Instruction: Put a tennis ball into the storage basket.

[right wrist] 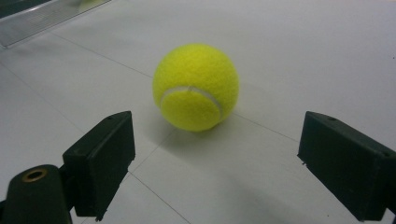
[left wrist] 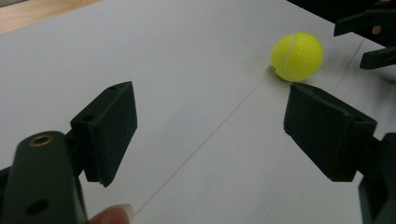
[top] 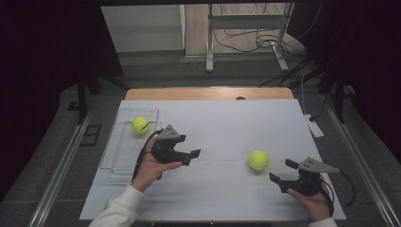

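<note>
Jaws spread wide on both grippers, nothing between the pads, nothing touched. Landmark: the loose tennis ball (top: 258, 160) lying on bare white bench (top: 222, 127), right of the middle in the high view.

Bench is white, with a wooden strip along the far edge. Clear tray (top: 124, 156) sits well to the left of the loose ball, by the bench's left edge, with a second tennis ball (top: 140, 125) inside at its far end.

Left gripper (top: 193, 155) is held between the tray and the loose ball, just beside the tray, jaws pointing toward the loose ball and well apart from it. In the left gripper view that ball (left wrist: 297, 56) sits far ahead, off to the right of the gap.

Right gripper (top: 283, 171) is near the loose ball, on its right and a bit closer to the person, jaws aimed at it. In the right gripper view the ball (right wrist: 195, 87) rests on the bench just ahead of the gap, not touching either pad.
</note>
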Demonstrator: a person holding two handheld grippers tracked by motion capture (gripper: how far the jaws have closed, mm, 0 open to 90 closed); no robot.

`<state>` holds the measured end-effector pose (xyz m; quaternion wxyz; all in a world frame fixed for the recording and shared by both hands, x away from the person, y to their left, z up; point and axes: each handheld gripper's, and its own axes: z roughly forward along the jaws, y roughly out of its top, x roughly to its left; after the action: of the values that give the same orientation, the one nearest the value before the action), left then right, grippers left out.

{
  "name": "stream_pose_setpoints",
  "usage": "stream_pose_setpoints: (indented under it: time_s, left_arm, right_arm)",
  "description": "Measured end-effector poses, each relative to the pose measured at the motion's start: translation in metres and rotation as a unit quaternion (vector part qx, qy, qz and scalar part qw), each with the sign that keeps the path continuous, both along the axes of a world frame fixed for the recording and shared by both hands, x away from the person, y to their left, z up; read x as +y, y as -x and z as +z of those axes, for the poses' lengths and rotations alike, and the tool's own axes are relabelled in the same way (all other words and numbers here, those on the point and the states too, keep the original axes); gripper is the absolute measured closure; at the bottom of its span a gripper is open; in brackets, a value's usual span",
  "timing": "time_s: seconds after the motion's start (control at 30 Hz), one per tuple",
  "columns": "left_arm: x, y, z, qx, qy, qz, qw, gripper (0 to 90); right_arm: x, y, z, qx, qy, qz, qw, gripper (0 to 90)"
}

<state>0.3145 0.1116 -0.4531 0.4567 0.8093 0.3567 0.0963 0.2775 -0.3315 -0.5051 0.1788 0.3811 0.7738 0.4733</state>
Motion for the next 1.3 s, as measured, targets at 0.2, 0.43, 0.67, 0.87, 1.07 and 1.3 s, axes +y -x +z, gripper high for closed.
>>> stream_pose_setpoints:
  time_s: [0.2,0.43,0.67,0.87,1.07,1.3]
  left_arm:
    - [-0.01,-0.004,-0.002,0.002,-0.005,-0.009,0.9999,18.3]
    - [-0.016,-0.006,-0.006,0.005,-0.011,-0.016,0.9998,18.2]
    - [-0.023,-0.007,-0.005,0.006,-0.008,-0.022,0.9997,18.2]
    - [-0.031,-0.01,-0.003,0.004,-0.005,-0.026,0.9996,18.2]
    - [-0.038,-0.014,-0.001,0.005,-0.003,-0.028,0.9996,18.2]
    - [-0.05,-0.02,-0.001,0.008,-0.004,-0.034,0.9994,18.2]
  right_arm:
    - [-0.001,0.0,0.0,0.0,0.0,-0.001,1.0,11.2]
    - [-0.001,-0.001,0.0,0.0,-0.002,0.0,1.0,11.2]
    - [0.0,-0.001,0.0,0.0,0.001,0.001,1.0,11.2]
    - [0.001,0.0,0.0,-0.001,0.001,0.002,1.0,11.2]
    - [0.0,0.0,0.0,-0.001,0.002,0.002,1.0,11.2]
    - [0.002,0.0,0.0,0.001,0.003,0.004,1.0,11.1]
